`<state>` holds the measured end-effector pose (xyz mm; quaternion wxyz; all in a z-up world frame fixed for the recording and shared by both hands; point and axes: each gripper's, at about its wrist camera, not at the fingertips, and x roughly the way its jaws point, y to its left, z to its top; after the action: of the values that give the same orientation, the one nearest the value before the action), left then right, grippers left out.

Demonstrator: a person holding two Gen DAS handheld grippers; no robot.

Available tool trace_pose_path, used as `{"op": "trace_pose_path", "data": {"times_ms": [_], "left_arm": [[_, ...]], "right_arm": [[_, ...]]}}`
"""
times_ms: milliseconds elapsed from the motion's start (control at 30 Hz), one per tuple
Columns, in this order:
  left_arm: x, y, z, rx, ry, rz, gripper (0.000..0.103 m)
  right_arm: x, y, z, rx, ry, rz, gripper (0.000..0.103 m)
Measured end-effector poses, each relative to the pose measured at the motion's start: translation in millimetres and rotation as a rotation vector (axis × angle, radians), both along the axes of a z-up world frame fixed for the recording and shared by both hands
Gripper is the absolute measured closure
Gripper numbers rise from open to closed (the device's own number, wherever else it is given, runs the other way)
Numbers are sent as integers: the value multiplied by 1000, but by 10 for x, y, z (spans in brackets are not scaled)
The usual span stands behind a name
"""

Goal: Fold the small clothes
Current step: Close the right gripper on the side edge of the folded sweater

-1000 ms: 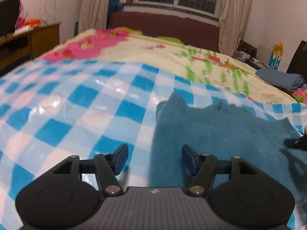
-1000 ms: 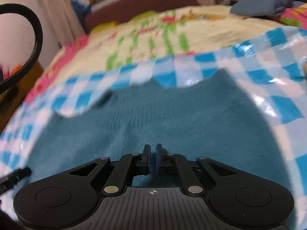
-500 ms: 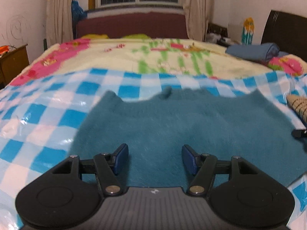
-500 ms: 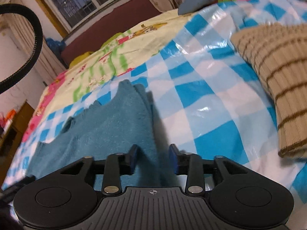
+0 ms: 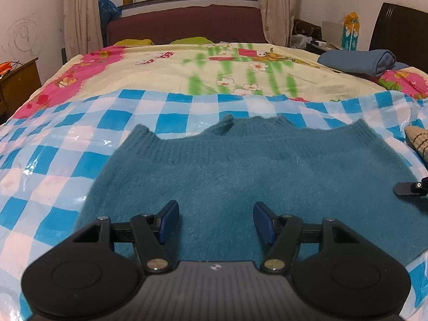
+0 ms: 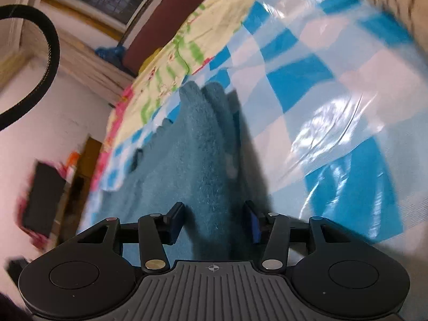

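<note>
Since a second ago the left tool has swung from the sweater's left edge to over its middle, and the right tool, then nearly together, is opening astride the sweater's right edge. Left pads stand apart, clamping nothing. Teal sweater lies flat across the frame centre on the checked plastic sheet covering the bed. At right edge a striped beige knit lies just beside it; upper right, a folded blue cloth.
</note>
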<state>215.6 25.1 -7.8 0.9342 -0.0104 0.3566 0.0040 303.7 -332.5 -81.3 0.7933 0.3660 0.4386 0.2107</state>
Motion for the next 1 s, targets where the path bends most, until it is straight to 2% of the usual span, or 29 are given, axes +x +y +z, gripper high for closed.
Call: {"op": "trace_pose_path", "data": {"times_ms": [33, 133, 200, 367, 433, 500, 567, 600, 633, 733, 867, 1000], "left_arm": [[14, 2, 1, -9, 0, 1, 37], [56, -18, -10, -15, 2, -1, 37], [67, -40, -2, -5, 0, -10, 37], [62, -54, -17, 6, 2, -46, 36], [67, -27, -35, -16, 7, -34, 36], [68, -3, -43, -33, 9, -27, 36], [74, -2, -44, -31, 11, -34, 36], [74, -10, -44, -26, 12, -38, 36], [75, -14, -42, -20, 14, -40, 36], [90, -25, -39, -9, 21, -45, 36], [130, -43, -58, 2, 33, -44, 35], [153, -45, -68, -1, 39, -41, 35]], "right_arm": [[1, 10, -27, 27, 5, 6, 46], [36, 128, -59, 23, -16, 17, 37], [50, 125, -64, 45, -19, 5, 38], [-111, -71, 6, 212, -44, 25, 38], [-118, -43, 28, 247, -46, 32, 37], [-139, 78, 159, 166, -82, 56, 37], [-155, 202, 272, 5, -125, 80, 38], [-134, 225, 263, -45, -117, 87, 38], [-108, 212, 229, -53, -104, 89, 38], [29, 5, 97, -9, -36, 50, 39], [223, -242, -24, 145, -16, -4, 39], [376, -80, 17, 112, -86, 25, 38]]}}
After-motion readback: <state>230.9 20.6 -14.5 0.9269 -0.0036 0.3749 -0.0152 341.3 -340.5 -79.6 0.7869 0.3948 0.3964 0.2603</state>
